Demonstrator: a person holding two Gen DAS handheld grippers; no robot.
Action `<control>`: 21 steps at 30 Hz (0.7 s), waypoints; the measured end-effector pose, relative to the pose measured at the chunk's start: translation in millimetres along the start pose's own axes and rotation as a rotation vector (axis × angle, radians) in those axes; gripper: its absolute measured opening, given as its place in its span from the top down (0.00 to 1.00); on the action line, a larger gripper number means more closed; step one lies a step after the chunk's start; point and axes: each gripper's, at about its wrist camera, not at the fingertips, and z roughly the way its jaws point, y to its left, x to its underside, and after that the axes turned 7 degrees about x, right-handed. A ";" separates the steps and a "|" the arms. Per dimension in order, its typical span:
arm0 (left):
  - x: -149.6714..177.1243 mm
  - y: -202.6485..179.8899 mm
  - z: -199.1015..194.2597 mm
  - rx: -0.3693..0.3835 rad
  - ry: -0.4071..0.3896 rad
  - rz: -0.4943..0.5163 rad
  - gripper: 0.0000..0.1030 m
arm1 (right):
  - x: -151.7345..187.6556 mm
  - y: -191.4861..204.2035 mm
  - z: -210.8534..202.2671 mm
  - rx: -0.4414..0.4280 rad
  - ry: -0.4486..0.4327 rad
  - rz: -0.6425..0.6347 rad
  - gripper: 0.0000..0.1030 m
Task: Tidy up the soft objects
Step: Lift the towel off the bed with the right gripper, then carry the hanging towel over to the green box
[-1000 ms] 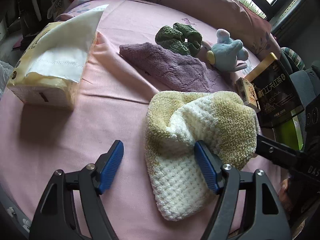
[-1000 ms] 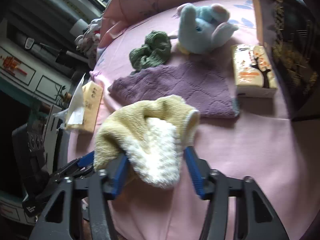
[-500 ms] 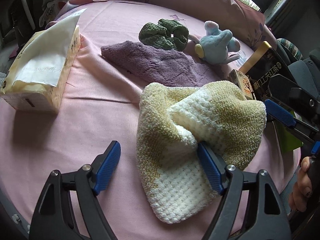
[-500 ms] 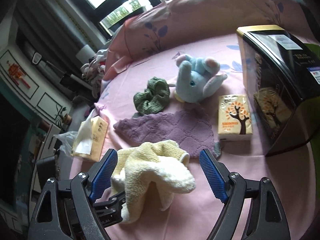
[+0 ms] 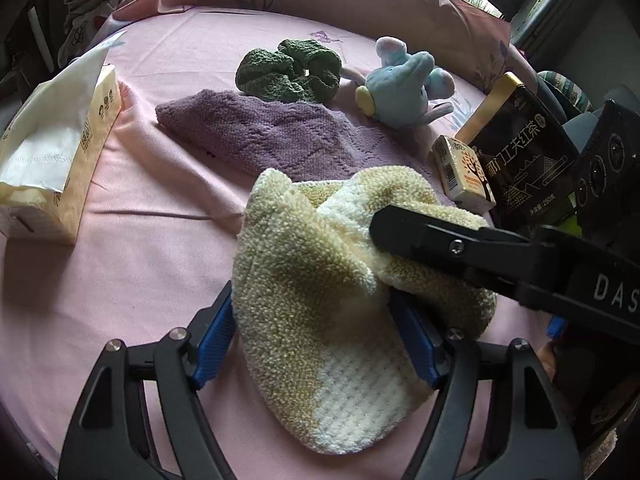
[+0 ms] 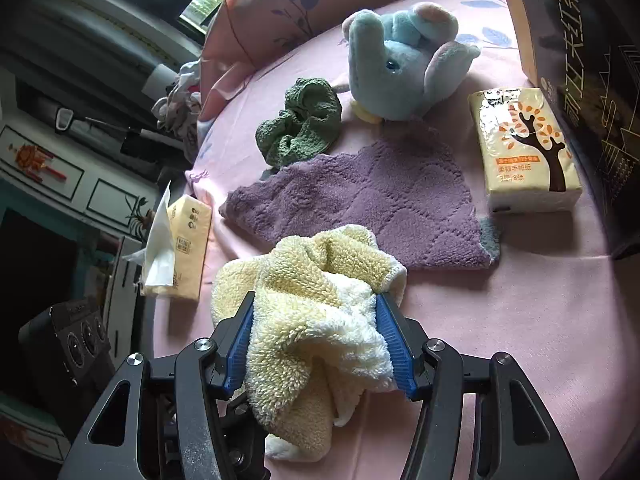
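Scrunchie (image 6: 300,120) left of plush (image 6: 400,68), both behind cloth (image 6: 372,208).

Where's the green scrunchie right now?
The green scrunchie lies on the pink sheet, at the purple towel's far edge, left of the blue plush elephant.

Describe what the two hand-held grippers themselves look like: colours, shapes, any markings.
Each hand-held gripper is matte black, with two angular fingers cut with triangular openings and fixed by silver screws. The fingers carry ribbed blue pads. Left hand-held gripper and right hand-held gripper share this build. Seen from the left wrist, the right one's body shows white letters "DAS" and a black camera block with round lenses. No cables or sleeves show.
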 end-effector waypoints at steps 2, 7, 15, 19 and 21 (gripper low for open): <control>-0.5 -2.3 1.9 0.018 0.002 -0.002 0.36 | 1.3 -1.4 2.6 -0.014 0.005 -0.003 0.41; -0.5 -9.1 1.3 0.093 -0.011 -0.018 0.56 | 5.6 -0.6 1.8 -0.035 0.002 -0.032 0.45; 5.4 -38.0 -24.1 0.100 -0.149 0.118 0.62 | 9.6 -2.3 -21.1 -0.127 -0.046 -0.040 0.45; 9.5 -50.1 -42.4 0.122 -0.238 0.167 0.62 | 13.4 3.9 -46.0 -0.134 -0.131 -0.081 0.45; 11.4 -57.1 -51.5 0.134 -0.287 0.188 0.62 | 15.5 7.1 -58.7 -0.138 -0.174 -0.098 0.45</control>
